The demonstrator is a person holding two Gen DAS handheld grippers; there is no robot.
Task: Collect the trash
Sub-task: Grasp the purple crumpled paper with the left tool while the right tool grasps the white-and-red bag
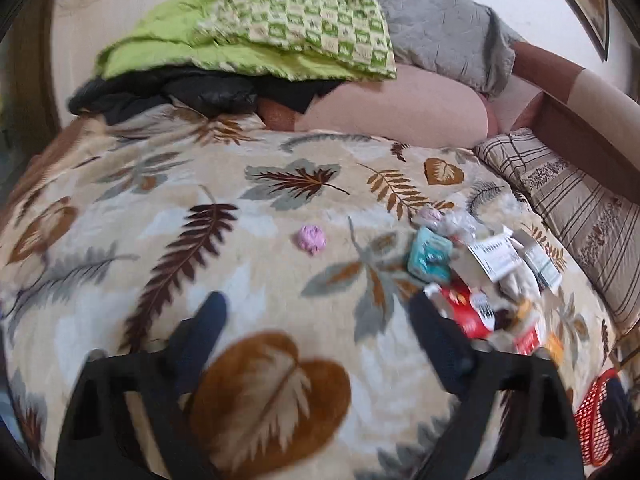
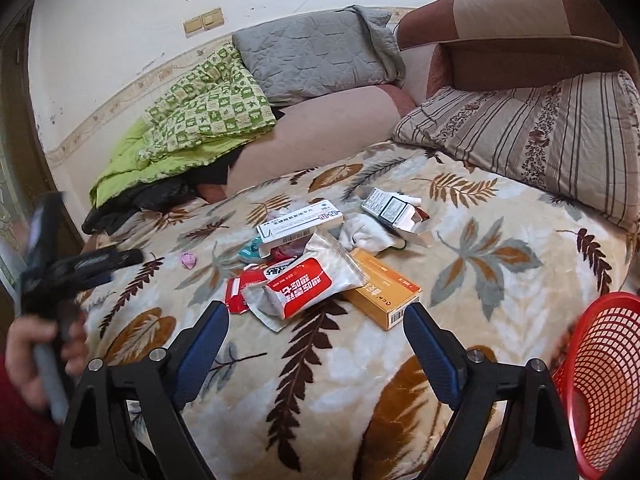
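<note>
Trash lies in a loose pile on the leaf-patterned blanket (image 2: pixel 500 220): a red-and-white wipes pack (image 2: pixel 304 286), an orange box (image 2: pixel 384 294), a white medicine box (image 2: pixel 300 226), an open cigarette box (image 2: pixel 390 208), crumpled white tissue (image 2: pixel 366 236) and a teal wrapper (image 1: pixel 428 260). A pink crumpled wad (image 1: pixel 312 239) lies apart, to the left of the pile. My right gripper (image 2: pixel 316 316) is open just in front of the wipes pack. My left gripper (image 1: pixel 316 308) is open over bare blanket, short of the pink wad; the right wrist view shows a hand (image 2: pixel 36 360) holding it at the far left.
A red mesh basket (image 2: pixel 600 364) sits at the blanket's right edge, near my right gripper. A striped pillow (image 2: pixel 540 128), a grey pillow (image 2: pixel 316 56), a green quilt (image 2: pixel 200 112) and dark clothing (image 2: pixel 132 204) line the back of the bed.
</note>
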